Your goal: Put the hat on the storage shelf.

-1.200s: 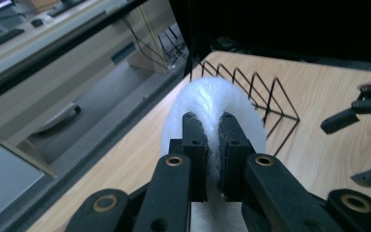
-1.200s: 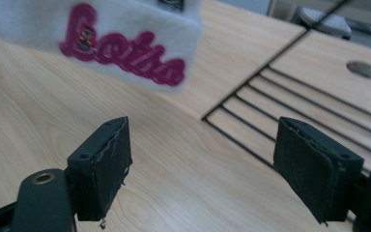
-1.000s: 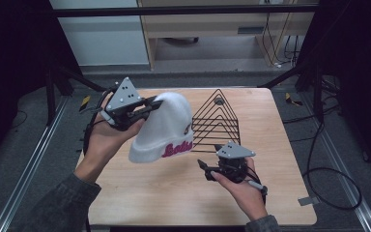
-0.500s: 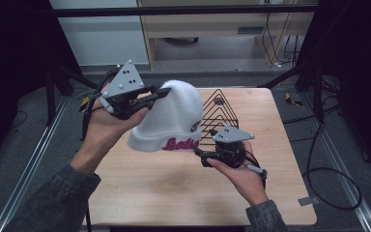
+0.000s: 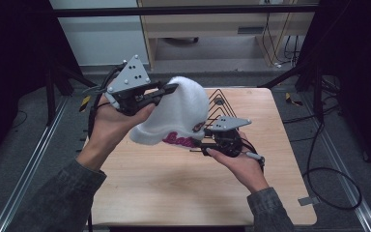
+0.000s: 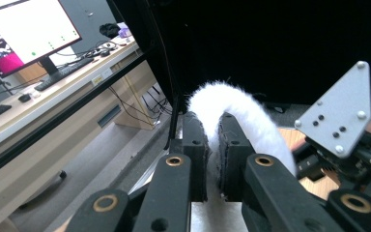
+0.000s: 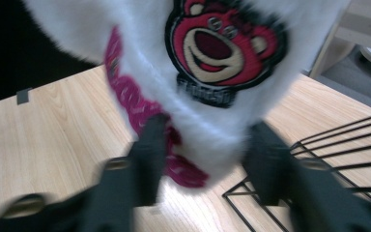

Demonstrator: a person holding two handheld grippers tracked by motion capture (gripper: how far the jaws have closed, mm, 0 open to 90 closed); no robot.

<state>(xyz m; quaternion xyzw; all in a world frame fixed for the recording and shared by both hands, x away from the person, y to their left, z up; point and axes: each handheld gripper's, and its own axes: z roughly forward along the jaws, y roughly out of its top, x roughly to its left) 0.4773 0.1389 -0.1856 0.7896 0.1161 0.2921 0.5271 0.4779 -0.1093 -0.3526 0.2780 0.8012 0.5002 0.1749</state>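
Observation:
A white fluffy hat (image 5: 178, 111) with magenta lettering and a red bear patch (image 7: 212, 48) hangs above the wooden table (image 5: 174, 193). My left gripper (image 5: 171, 89) is shut on the hat's top edge, and its pads pinch the white fur (image 6: 241, 111) in the left gripper view. My right gripper (image 5: 200, 140) sits at the hat's lower right rim. Its jaws have just been closing, and in the blurred right gripper view (image 7: 207, 130) they press the rim's fur from both sides.
A black wire rack (image 5: 222, 104) stands on the table right behind the hat and my right hand; its wires (image 7: 328, 150) lie close to the right jaw. Dark frame posts and cables surround the table. A desk with a monitor (image 6: 24, 34) stands beyond.
Both hands rose. The left gripper carried the hat up and tilted it. The right gripper moved up and left to the hat's rim and its jaws closed on it.

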